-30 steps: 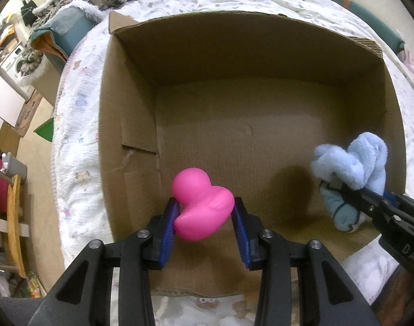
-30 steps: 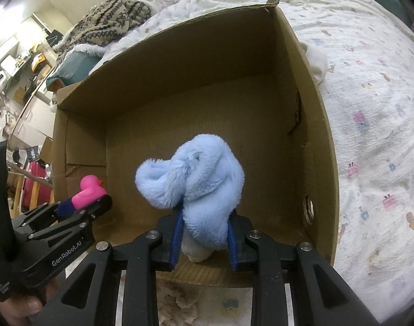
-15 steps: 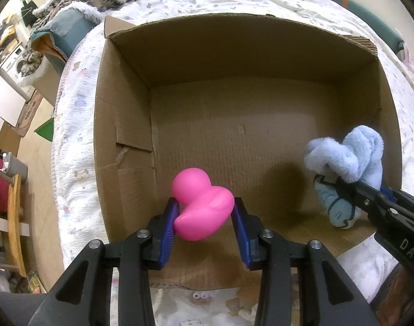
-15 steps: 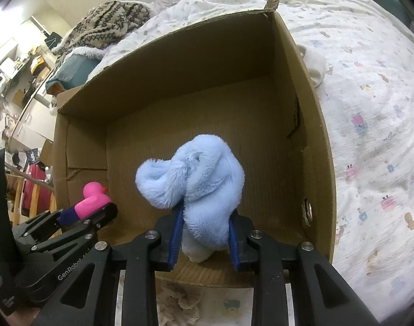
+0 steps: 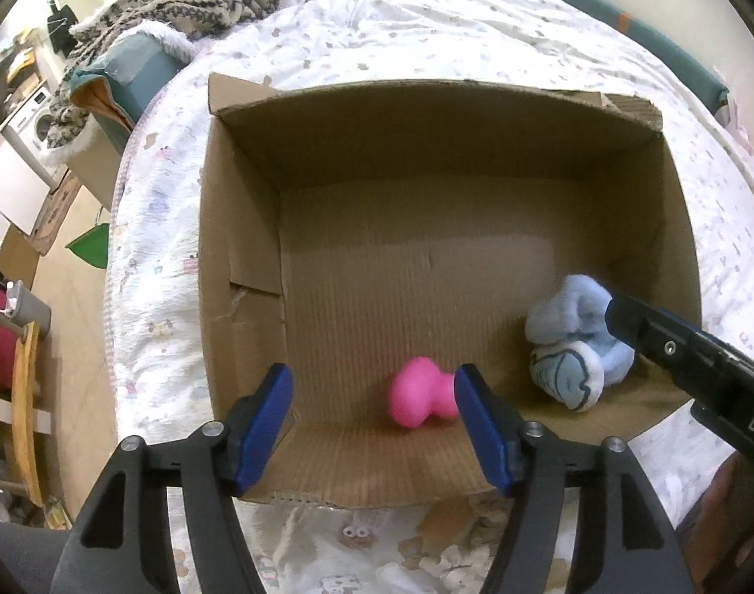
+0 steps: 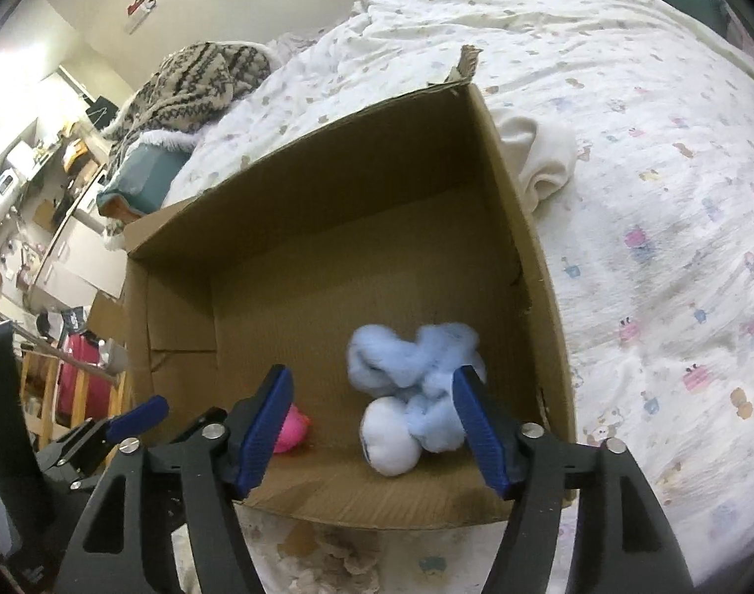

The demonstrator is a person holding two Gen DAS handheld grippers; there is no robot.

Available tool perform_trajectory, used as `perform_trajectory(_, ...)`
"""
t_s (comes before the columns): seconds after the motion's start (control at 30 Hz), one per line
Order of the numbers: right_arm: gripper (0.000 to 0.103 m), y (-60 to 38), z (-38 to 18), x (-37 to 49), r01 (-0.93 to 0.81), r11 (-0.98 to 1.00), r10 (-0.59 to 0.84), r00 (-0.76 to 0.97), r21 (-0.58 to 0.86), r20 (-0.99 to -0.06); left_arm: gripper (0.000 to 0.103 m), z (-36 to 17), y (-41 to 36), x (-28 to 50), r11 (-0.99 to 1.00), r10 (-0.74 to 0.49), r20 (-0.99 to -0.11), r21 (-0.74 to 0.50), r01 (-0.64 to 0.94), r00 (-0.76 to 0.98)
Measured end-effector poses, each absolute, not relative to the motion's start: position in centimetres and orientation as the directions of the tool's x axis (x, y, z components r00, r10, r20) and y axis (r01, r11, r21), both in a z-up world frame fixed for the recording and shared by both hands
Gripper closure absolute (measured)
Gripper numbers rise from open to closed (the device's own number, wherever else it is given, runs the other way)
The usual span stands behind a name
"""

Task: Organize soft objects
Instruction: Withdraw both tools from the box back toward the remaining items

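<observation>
Left tool [image 5: 372,413] and right tool [image 6: 372,413] have just been opening; both stand released. Pink duck [image 5: 419,396] and blue plush toy [image 6: 416,386] lie free on the cardboard box [image 5: 243,227] floor, on the bed [image 6: 649,198].

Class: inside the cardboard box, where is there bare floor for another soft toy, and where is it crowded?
Bare: the cardboard box floor from the far wall forward, across the middle and left. Crowded: the near edge, where the pink duck and blue plush toy lie beneath the open left gripper and right gripper, whose jaws have just opened.
</observation>
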State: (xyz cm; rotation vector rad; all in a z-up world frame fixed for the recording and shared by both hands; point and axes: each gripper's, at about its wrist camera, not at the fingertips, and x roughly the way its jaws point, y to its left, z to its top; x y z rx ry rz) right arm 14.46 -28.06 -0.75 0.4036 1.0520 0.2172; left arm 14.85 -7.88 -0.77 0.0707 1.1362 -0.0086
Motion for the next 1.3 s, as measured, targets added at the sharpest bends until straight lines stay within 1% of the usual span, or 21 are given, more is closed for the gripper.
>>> perform_trajectory(0.1,0.029,-28.5,-0.7,14.5,0.031,0.896,0.376,0.479,0.443,-0.793,0.038,-0.4,-8.0,14.6,0.998,0.034,-0.908,0.053,0.034,0.418)
perform_trajectory(0.4,0.029,-28.6,-0.9,13.4,0.039,0.898,0.373,0.462,0.439,-0.805,0.038,0.4,-6.3,13.1,1.000,0.023,-0.901,0.029,0.007,0.434)
perform_trajectory(0.9,0.029,-28.3,0.6,9.3,0.001,0.919,0.343,0.486,0.393,-0.803,0.038,1.5,-3.4,8.1,1.000,0.006,-0.887,-0.006,-0.026,0.461)
perform_trajectory(1.3,0.029,-28.8,-0.7,5.9,0.055,0.917,0.335,0.434,0.395,-0.837,0.038,1.1,-0.8,4.2,0.994,-0.028,-0.894,-0.072,-0.082,0.447)
